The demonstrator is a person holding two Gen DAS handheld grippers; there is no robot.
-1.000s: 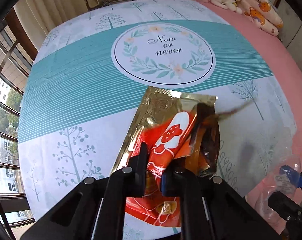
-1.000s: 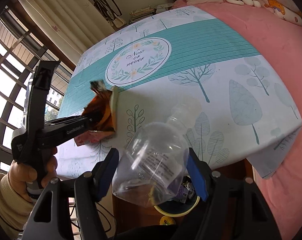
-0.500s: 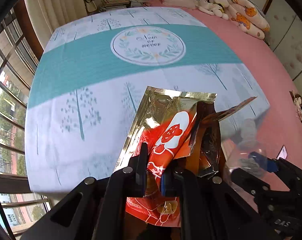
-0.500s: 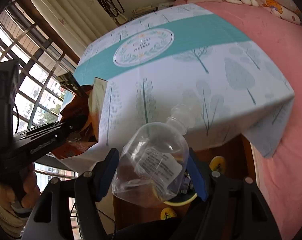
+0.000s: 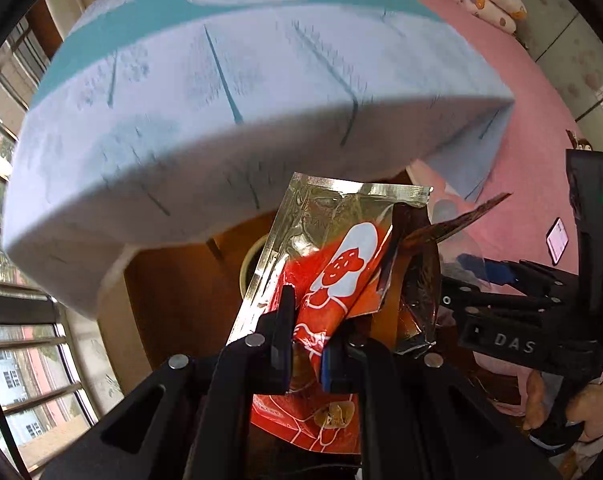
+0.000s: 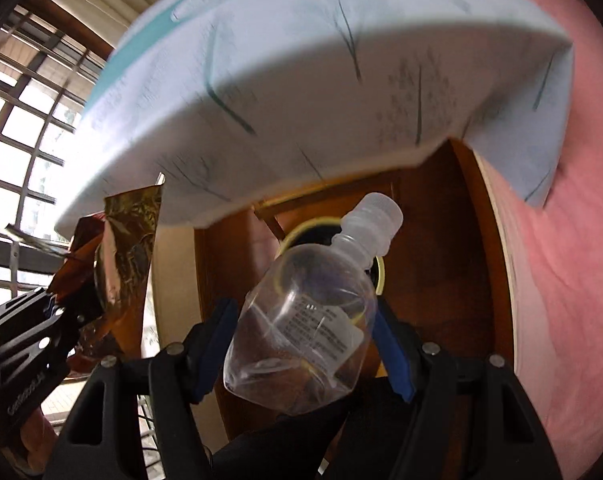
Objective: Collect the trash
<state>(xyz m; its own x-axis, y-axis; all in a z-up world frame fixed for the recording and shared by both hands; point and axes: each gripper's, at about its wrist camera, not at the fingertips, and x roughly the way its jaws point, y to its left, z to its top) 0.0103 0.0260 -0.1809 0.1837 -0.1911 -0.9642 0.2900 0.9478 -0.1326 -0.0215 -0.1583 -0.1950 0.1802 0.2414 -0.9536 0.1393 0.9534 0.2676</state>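
Wrapper (image 5: 333,280) clenched in left gripper (image 5: 305,356), bottle (image 6: 305,324) gripped between right gripper (image 6: 305,344) fingers.

From the right wrist view, the bottle (image 6: 301,336) sits between the right claw (image 6: 305,344) fingers, neck toward one o'clock, over the bin (image 6: 375,268) on the floor. The cloth-covered surface (image 6: 301,80) lies beyond at twelve o'clock. The wrapper (image 6: 129,264), in the left claw (image 6: 67,316), is at nine o'clock.

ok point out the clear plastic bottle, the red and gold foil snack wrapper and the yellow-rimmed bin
clear plastic bottle (image 6: 301,332): right wrist view, on its labelled body
red and gold foil snack wrapper (image 5: 341,272): left wrist view, on the white figure print
yellow-rimmed bin (image 6: 301,227): right wrist view, on its far rim
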